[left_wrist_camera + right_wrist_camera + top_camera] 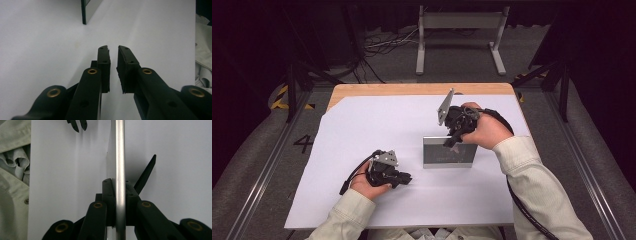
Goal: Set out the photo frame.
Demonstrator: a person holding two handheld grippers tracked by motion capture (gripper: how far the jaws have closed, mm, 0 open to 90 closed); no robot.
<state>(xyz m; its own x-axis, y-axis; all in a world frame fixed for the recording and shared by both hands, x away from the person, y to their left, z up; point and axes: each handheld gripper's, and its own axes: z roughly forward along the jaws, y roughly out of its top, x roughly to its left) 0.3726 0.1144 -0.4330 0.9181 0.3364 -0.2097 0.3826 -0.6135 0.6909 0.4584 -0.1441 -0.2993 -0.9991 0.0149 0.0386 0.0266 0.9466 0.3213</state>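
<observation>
Picture frame (448, 152) standing upright on its edge on the white sheet (362, 130) covering the bench (412, 89), slightly toward four o'clock of the sheet's centre. The right tongs (452, 141) came down from one o'clock and pinched the frame's top edge, pads pressed on both faces of the thin metal rim (120, 157); a dark back stand (146, 173) splayed out behind it. The left tongs (404, 177) lay at eight o'clock of the frame, well apart, jaws narrowly parted on nothing. To set the frame well, the grip probably ought to stay square, lowering until the stand bore weight before releasing.
</observation>
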